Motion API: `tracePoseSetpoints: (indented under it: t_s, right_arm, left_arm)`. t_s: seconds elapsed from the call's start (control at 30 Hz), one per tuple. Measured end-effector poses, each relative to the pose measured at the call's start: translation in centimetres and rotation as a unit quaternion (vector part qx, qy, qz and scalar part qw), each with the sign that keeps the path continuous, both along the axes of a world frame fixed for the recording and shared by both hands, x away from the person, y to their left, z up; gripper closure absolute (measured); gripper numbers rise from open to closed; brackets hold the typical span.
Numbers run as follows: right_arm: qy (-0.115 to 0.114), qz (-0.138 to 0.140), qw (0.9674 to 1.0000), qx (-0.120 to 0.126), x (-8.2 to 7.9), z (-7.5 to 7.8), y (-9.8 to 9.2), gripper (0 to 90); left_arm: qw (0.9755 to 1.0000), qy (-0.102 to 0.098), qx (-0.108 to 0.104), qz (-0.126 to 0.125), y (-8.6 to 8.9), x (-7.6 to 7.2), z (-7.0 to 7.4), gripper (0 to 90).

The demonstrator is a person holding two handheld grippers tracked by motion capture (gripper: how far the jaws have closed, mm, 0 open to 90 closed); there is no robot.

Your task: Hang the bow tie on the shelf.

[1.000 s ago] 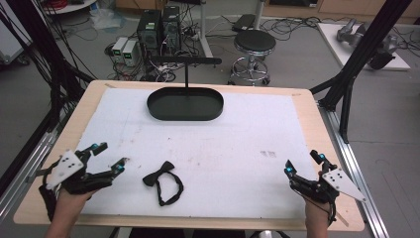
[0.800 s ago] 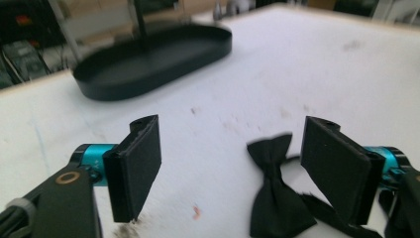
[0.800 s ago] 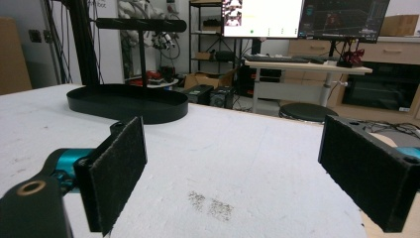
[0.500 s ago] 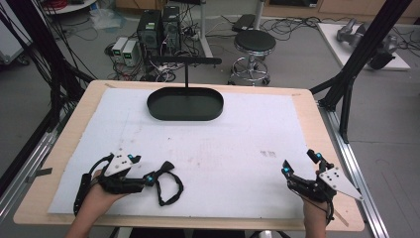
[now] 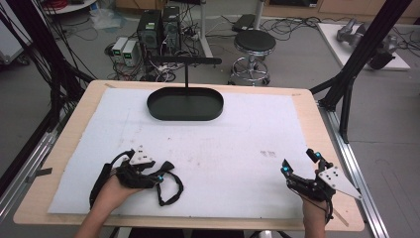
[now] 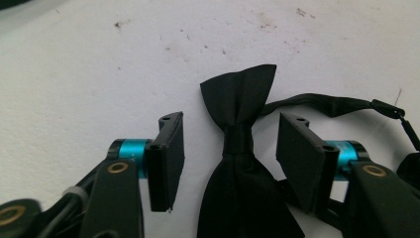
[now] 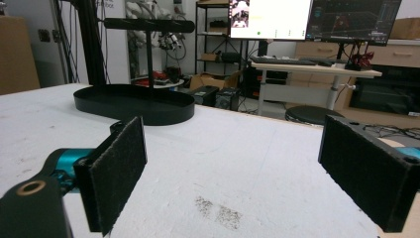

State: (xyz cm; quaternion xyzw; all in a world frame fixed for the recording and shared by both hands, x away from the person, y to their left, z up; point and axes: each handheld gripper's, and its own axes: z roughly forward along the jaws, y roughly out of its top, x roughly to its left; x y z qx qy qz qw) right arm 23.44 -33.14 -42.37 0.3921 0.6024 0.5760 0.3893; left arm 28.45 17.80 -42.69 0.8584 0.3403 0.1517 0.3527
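Black fabric marks the object of interest, a bow tie [image 5: 166,181] with a looped strap, lying near the front left edge of the worktop [image 5: 64,129] on a white mat [image 5: 237,148] in the high view. At its left end sits the left gripper [image 5: 159,177], held low over the mat by the person's left hand [image 5: 116,188], its fingers at either side of the bow's knot. Well apart, at the front right corner of the mat, the right gripper [image 5: 297,166] rests with its fingers spread wide and nothing between them. A dark oval tray [image 5: 184,105] with an upright T-shaped stand [image 5: 185,62] occupies the far middle of the mat; a round stool [image 5: 254,42] and computer cases [image 5: 158,25] stand on the floor beyond. Left gripper view: the bow tie [image 6: 240,148] lies flat on the white mat [image 6: 99,64], its knot midway between the two black fingers [image 6: 166,158], which have just been closing and now stand at a middling gap; a sliver of mat shows at each side of the knot, so the pads are not yet pressing on it. The strap [image 6: 337,104] trails to the right behind the right-hand finger. Right gripper view: the fingers [image 7: 116,173] stand wide apart over bare, faintly smudged mat [image 7: 237,168], empty. The tray [image 7: 133,104] and stand [image 7: 148,25] lie ahead to the left, with a desk and monitors [image 7: 312,17] in the room behind.
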Motion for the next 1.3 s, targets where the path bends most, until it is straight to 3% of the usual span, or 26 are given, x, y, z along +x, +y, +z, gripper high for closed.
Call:
tracePoseSetpoints:
  t_s: [0.2,0.33,0.57,0.63,0.67,0.7,0.73,0.77,0.8,0.83,0.87,0.9,0.93,0.97,1.1,1.13,1.17,1.2,1.23,1.27,1.3]
  right_arm:
    - [-0.001,-0.002,1.0,0.006,-0.1,0.0,-0.3,10.6]
    - [-0.001,-0.006,1.0,0.008,-0.1,-0.1,-0.5,10.6]
    - [0.001,-0.006,0.9999,0.009,-0.1,-0.1,-0.4,10.6]
    - [0.002,-0.006,0.9999,0.008,-0.1,-0.1,-0.4,10.6]
    - [0.002,-0.006,1.0,0.008,-0.1,-0.1,-0.5,10.6]
    - [0.002,-0.006,0.9999,0.008,-0.1,-0.2,-0.5,10.6]
    - [0.001,-0.006,0.9999,0.009,-0.1,-0.2,-0.5,10.6]
    - [0.001,-0.006,0.9999,0.009,-0.1,-0.2,-0.5,10.6]
    - [0.002,-0.007,0.9999,0.009,0.0,-0.2,-0.5,10.6]
    - [0.002,-0.007,0.9999,0.01,0.0,-0.3,-0.5,10.6]
    - [0.005,-0.006,0.9999,0.012,0.0,-0.3,-0.4,10.6]
    - [0.004,-0.005,0.9999,0.01,0.0,-0.3,-0.5,10.6]
    - [0.005,-0.005,0.9999,0.01,0.0,-0.4,-0.5,10.6]
    - [0.004,-0.004,0.9999,0.009,0.1,-0.4,-0.5,10.6]
    - [0.005,-0.005,0.9999,0.013,0.1,-0.4,-0.5,10.6]
    - [0.003,-0.005,0.9999,0.013,0.1,-0.4,-0.6,10.6]
    - [0.004,-0.004,0.9999,0.014,0.1,-0.3,-0.6,10.6]
    - [0.003,-0.005,0.9998,0.016,0.1,-0.3,-0.6,10.6]
    - [0.001,-0.006,0.9999,0.015,0.1,-0.3,-0.7,10.6]
    - [0.001,-0.006,0.9999,0.016,0.1,-0.3,-0.7,10.6]
    - [0.001,-0.006,0.9998,0.017,0.1,-0.3,-0.7,10.6]
  left_arm:
    - [0.9999,0.006,0.009,-0.004,-0.2,0.4,-0.4,59.5]
    - [0.9996,0.013,0.017,-0.02,-0.5,0.4,-0.6,65.7]
    - [0.9994,0.006,0.015,-0.031,-0.6,0.2,-0.7,75.9]
    - [0.9995,-0.005,0.009,-0.03,-0.4,0.2,-0.4,76.0]
    - [0.9995,-0.015,0.006,-0.027,-0.3,0.2,-0.2,76.2]
    - [0.9991,-0.037,-0.006,-0.019,0.0,0.1,0.3,76.1]
    - [0.9991,-0.037,-0.006,-0.019,0.0,0.1,0.3,76.1]
    - [0.9985,-0.052,-0.01,-0.016,0.2,0.1,0.6,76.1]
    - [0.9977,-0.065,-0.016,-0.011,0.4,0.1,0.9,76.1]
    - [0.9947,-0.098,-0.032,0.005,0.9,0.1,1.6,76.1]
    - [0.9928,-0.113,-0.038,0.012,1.2,0.2,2.0,76.1]
    - [0.9928,-0.113,-0.038,0.012,1.2,0.2,2.0,76.1]
    - [0.9909,-0.126,-0.044,0.018,1.3,0.2,2.2,76.1]
    - [0.9839,-0.164,-0.063,0.031,2.0,0.3,3.1,76.0]
    - [0.9672,-0.235,-0.075,0.062,2.5,0.5,4.5,76.1]
    - [0.9672,-0.235,-0.075,0.062,2.5,0.5,4.5,76.1]
    - [0.9564,-0.273,-0.074,0.071,2.7,0.6,5.3,76.0]
    - [0.9564,-0.273,-0.074,0.071,2.7,0.6,5.3,76.1]
    - [0.9434,-0.313,-0.074,0.081,2.9,0.6,6.0,76.1]
    - [0.9359,-0.334,-0.075,0.085,2.9,0.7,6.3,76.1]
    - [0.9359,-0.334,-0.075,0.085,2.9,0.7,6.3,76.0]
